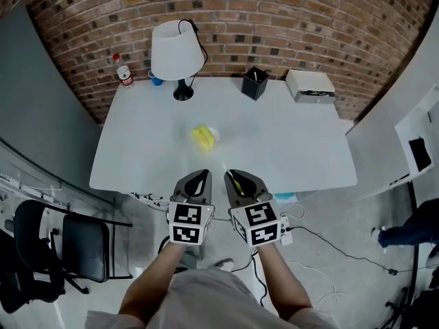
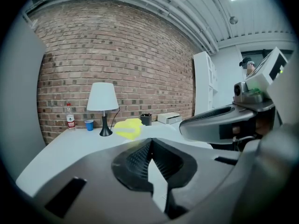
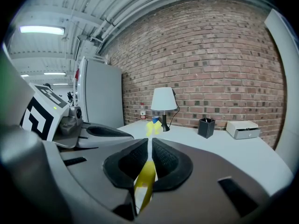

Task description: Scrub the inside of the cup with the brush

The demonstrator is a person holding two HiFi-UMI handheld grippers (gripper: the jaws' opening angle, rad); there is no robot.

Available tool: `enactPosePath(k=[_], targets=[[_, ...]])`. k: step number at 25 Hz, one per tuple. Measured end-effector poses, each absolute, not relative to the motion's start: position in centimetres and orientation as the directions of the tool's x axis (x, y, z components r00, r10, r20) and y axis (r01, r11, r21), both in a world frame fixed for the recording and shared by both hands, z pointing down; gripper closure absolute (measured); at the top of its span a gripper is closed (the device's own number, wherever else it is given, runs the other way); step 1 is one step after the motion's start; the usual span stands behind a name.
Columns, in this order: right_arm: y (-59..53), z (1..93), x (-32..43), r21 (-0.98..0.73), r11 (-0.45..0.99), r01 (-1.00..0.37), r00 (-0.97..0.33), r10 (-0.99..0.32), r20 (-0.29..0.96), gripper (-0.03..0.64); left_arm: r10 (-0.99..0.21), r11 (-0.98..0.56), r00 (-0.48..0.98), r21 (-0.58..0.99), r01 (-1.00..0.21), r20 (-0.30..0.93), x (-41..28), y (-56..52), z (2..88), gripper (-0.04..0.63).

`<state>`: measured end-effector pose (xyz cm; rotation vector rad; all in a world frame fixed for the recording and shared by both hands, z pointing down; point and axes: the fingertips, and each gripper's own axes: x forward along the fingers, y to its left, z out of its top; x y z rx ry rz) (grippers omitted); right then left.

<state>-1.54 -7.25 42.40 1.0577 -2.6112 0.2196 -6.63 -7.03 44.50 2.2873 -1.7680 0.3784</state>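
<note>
Cup (image 1: 204, 137), yellow, lay on what looked like its side near the middle of the table (image 1: 302, 149) in the head view, well apart from both tools and touched by neither. Both forearms reached forward side by side from the near edge. The left gripper (image 1: 199, 176) and the right gripper (image 1: 232, 177) hung just beside each other over that edge, pointing towards the cup. The brush (image 1: 235, 182) ran along the right gripper's jaws with its pale tip poking out ahead. That suited pushing it into the cup, I judged. A lamp (image 1: 177, 50) stood at the far side.

From the left gripper view, the jaws met along a closed seam with nothing between them. The cup (image 2: 128, 128) sat ahead and a little left of that seam, so this gripper seemed lined up to take hold of it. It would first have to open.

From the right gripper view, the jaws were pressed together on the brush's yellow handle (image 3: 145, 178), which slanted down towards the camera. The cup (image 3: 153, 126) lay almost straight ahead of them. Scrubbing had not begun, since the cup was neither steadied nor stood up.
</note>
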Motion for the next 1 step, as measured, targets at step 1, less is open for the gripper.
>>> enactPosePath(k=[1], targets=[[-7.11, 42.41, -1.56, -0.025, 0.715, -0.699, -0.677, -0.651, 0.343, 0.591, -0.91, -0.248, 0.24, 0.021, -0.969, 0.338, -6.68, -6.91, 44.52, 0.588]])
